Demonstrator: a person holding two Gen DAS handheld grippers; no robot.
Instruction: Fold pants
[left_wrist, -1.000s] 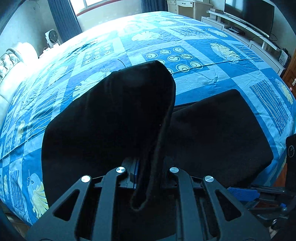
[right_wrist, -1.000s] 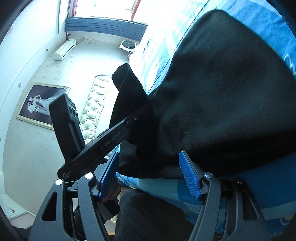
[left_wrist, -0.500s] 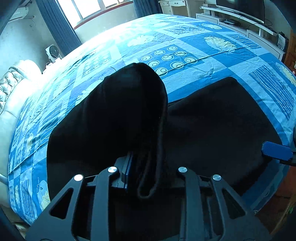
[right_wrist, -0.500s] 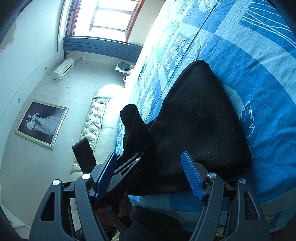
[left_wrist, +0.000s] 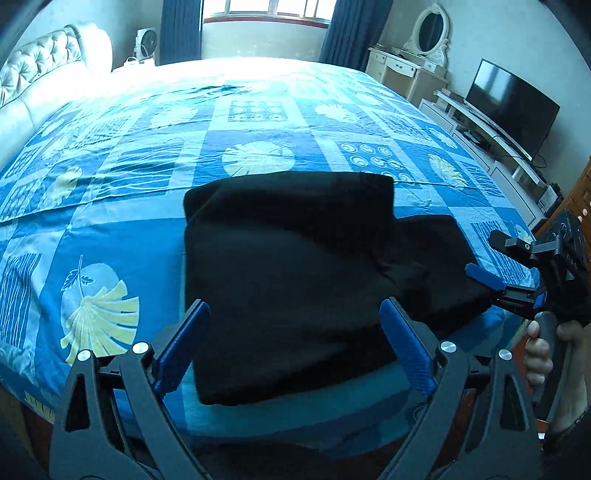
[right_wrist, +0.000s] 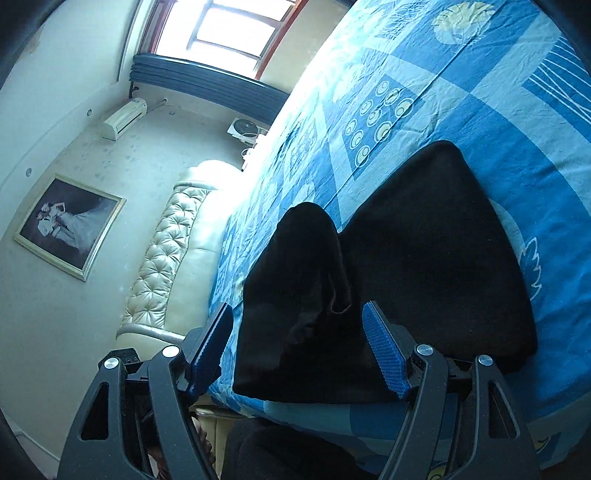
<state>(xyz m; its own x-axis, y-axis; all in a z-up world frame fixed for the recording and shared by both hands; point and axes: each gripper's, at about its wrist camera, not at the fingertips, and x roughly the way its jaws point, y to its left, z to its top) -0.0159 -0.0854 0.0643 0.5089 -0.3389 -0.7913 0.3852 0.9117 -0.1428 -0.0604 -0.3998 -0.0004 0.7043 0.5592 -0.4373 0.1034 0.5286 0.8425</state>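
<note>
The black pants (left_wrist: 295, 280) dropped from the left gripper (left_wrist: 295, 347), whose fingers just opened wide, empty.

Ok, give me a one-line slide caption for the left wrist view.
Left gripper open above black pants folded on the blue patterned bedspread, right gripper at their edge.

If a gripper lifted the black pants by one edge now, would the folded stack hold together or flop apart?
Probably flop: the black pants are soft cloth, and the upper layer already bulges and sags rather than lying crisp. They look thick and matte, so slipping seems unlikely. A one-edge lift would likely let the layers slide apart and undo the fold.
</note>
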